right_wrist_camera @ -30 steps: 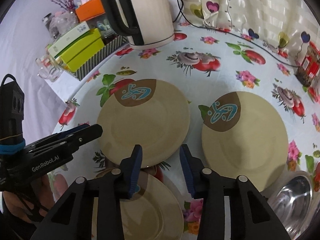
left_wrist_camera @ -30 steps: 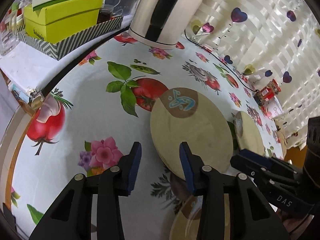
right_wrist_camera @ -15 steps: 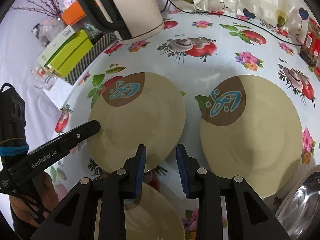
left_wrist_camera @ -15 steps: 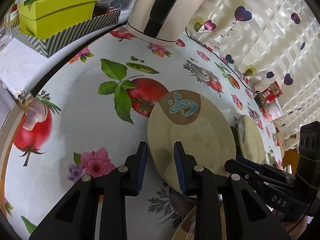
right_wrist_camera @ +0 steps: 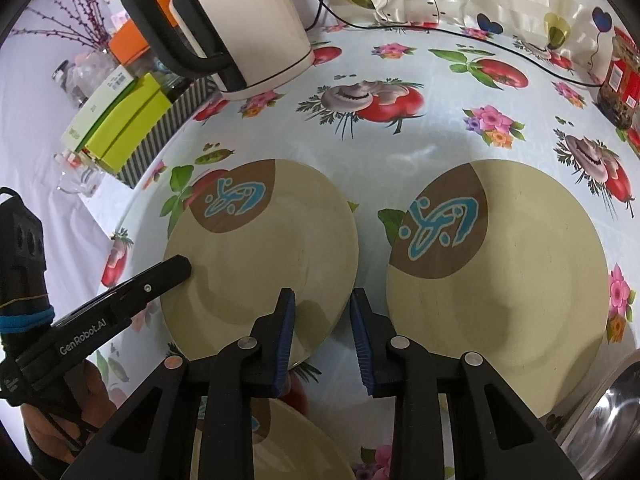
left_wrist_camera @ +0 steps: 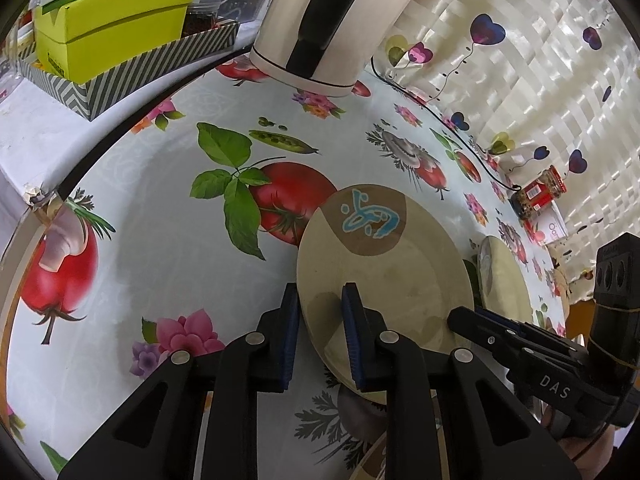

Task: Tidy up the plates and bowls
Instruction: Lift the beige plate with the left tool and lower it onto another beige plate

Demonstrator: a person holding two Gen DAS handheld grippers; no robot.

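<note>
The left gripper [left_wrist_camera: 320, 312] straddles the near-left rim of a beige plate [left_wrist_camera: 384, 276]: one blue-padded finger sits outside the edge, the other over the plate's face. Its fingers have just been closing on that rim, yet a sliver of gap shows on the outer side, so I cannot tell whether the pads press yet. From the right wrist view the same plate [right_wrist_camera: 260, 248] lies just ahead of the right gripper [right_wrist_camera: 322, 312], whose left finger overlaps the plate's near-right edge while the right finger hangs over the bare strip between this plate and a second plate [right_wrist_camera: 500, 280]. Those fingers have also been narrowing, but they are parted and pinch nothing that I can see.

The surface [left_wrist_camera: 160, 240] is a round table under a pale oilcloth printed with tomatoes, mushrooms, peas and flowers. The two plates lie side by side, close but apart. A third plate [right_wrist_camera: 280, 440] lies nearer, mostly hidden under the right gripper. A steel bowl [right_wrist_camera: 612, 412] touches the picture's lower right corner. At the far side stand a white kettle [right_wrist_camera: 248, 28] with a black handle, a striped tray with lime-green boxes [left_wrist_camera: 112, 28], and a red-labelled jar [left_wrist_camera: 540, 192]. A cream curtain [left_wrist_camera: 520, 60] with heart balloons hangs behind.

Each round plate lies flat, face up, its brown patch with the blue mark turned to the far left.
</note>
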